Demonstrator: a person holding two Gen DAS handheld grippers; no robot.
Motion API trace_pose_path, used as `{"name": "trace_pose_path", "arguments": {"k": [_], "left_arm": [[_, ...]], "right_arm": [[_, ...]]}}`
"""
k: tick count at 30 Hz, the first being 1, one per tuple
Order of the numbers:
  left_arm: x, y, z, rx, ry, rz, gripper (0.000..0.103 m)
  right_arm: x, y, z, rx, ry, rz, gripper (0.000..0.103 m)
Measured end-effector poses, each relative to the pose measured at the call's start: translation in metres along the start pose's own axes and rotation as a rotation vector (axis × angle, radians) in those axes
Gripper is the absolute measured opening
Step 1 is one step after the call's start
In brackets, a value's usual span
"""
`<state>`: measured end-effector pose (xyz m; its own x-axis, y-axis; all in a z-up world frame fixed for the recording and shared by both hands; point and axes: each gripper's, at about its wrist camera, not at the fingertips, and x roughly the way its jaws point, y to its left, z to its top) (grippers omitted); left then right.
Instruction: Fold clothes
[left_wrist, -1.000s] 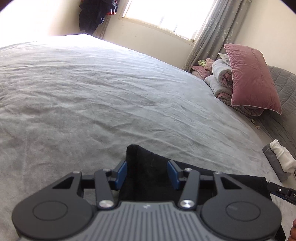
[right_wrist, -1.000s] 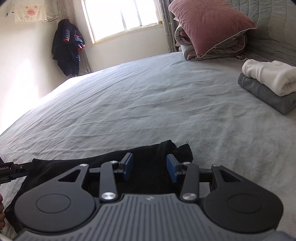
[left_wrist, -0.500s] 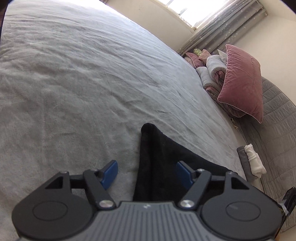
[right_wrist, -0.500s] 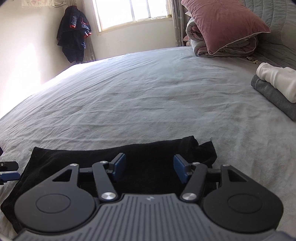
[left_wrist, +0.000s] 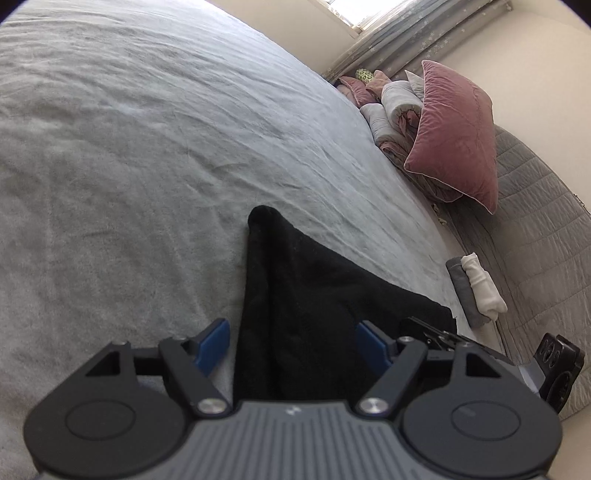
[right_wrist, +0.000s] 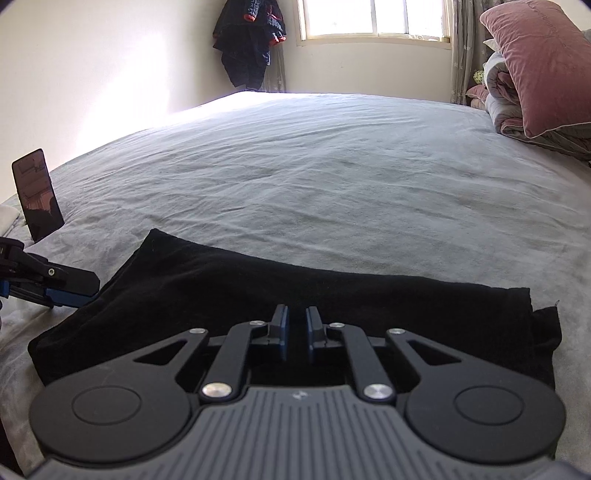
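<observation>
1. The right gripper (right_wrist: 296, 334) has its blue-lined jaws drawn narrow and closing, with only a thin slit between the pads. It sits low over the near long edge of the black garment (right_wrist: 280, 295). Dark cloth lies directly beneath and between the tips, but whether the pads pinch a fold of it I cannot tell.
2. The left gripper (left_wrist: 291, 341) stands wide. Its two blue pads sit on either side of the garment's narrow end, neither one touching the cloth.
3. The garment, as the right wrist view shows it, lies flat on the grey bedspread (right_wrist: 332, 177) as a long folded band, stretching to both sides of the right claw.
4. Left of the right claw, just beside the garment's end, one blue finger of the left gripper reaches in.
5. Beyond the left claw and to its right, a small stack of folded clothes (left_wrist: 476, 288), white on grey, rests near the bed's edge.
6. Farther off, a pink pillow (left_wrist: 458, 129) leans on rolled bedding.
7. Farthest, a dark jacket (right_wrist: 251, 40) hangs beside the window (right_wrist: 373, 18).
</observation>
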<state>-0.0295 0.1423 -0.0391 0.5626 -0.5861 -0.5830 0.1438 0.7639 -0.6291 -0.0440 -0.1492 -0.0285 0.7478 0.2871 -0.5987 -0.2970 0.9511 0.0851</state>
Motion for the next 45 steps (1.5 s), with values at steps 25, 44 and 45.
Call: {"name": "trace_pose_path", "arguments": {"k": [25, 44, 45], "left_arm": [[0.007, -0.052, -0.013, 0.136, -0.087, -0.03, 0.008], [0.032, -0.101, -0.036, 0.359, 0.082, -0.173, 0.012], [0.029, -0.102, -0.037, 0.37, 0.075, -0.184, 0.012]], "right_arm": [[-0.005, -0.027, 0.006, 0.452, 0.043, 0.359, 0.04], [0.017, -0.032, -0.001, 0.625, 0.138, 0.472, 0.011], [0.018, -0.033, -0.003, 0.635, 0.141, 0.47, 0.012]]}}
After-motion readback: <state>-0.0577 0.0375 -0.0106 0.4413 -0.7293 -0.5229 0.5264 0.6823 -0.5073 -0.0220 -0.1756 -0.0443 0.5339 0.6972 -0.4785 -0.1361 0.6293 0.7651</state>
